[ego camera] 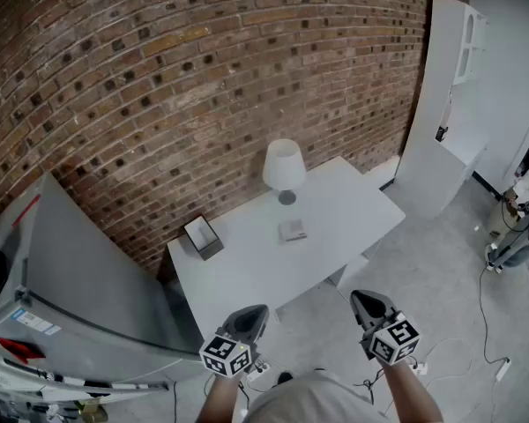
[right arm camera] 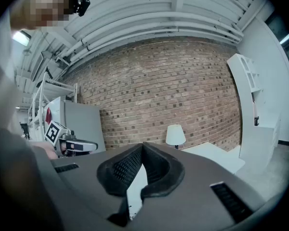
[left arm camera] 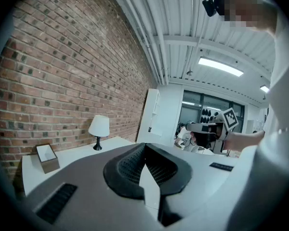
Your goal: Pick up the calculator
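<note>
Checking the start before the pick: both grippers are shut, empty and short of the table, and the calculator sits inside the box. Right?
Not quite. The head view shows the calculator lying on the bare table near the lamp, apart from the box. The rest holds: left gripper and right gripper are shut, empty and short of the table.

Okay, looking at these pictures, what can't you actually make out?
- Calculator: in the head view it is too small to read its keys or screen, and neither gripper view shows it.
- Box: in the head view it is too small to tell what is inside.
- Person: in the head view, partly cut off by the right edge.
</note>
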Tool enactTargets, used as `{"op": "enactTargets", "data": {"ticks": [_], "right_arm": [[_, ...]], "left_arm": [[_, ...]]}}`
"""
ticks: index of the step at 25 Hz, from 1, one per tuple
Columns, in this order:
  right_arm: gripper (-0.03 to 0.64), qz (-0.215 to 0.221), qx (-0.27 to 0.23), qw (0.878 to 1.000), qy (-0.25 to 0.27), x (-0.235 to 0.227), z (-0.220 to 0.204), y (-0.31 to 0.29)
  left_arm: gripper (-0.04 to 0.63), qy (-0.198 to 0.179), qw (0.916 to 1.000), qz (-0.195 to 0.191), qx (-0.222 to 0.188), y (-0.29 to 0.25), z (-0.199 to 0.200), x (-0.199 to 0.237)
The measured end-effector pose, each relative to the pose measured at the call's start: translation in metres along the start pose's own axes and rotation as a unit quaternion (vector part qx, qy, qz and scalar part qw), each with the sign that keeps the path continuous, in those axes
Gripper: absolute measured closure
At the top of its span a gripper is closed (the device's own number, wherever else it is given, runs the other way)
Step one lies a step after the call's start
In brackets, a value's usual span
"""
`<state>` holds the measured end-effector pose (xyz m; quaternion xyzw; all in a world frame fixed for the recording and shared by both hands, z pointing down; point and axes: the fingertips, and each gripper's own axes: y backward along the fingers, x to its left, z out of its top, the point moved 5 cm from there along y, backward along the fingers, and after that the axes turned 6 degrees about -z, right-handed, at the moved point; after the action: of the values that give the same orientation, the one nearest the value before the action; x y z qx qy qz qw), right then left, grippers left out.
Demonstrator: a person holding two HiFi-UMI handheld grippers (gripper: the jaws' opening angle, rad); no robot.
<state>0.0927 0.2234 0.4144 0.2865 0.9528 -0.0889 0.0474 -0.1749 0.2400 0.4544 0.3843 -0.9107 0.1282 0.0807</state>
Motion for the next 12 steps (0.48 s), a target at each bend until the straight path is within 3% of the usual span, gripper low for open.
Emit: {"op": "enactTargets", "data": {"ticks": [12], "right_arm": [[0.606,0.012,-0.003,1.0,-0.004,-0.0021,0.0009,-0.0006]], "left_arm": [[0.583,0.001,1.0,0.002,0.005,-0.0078,-0.0014,-0.003]]}}
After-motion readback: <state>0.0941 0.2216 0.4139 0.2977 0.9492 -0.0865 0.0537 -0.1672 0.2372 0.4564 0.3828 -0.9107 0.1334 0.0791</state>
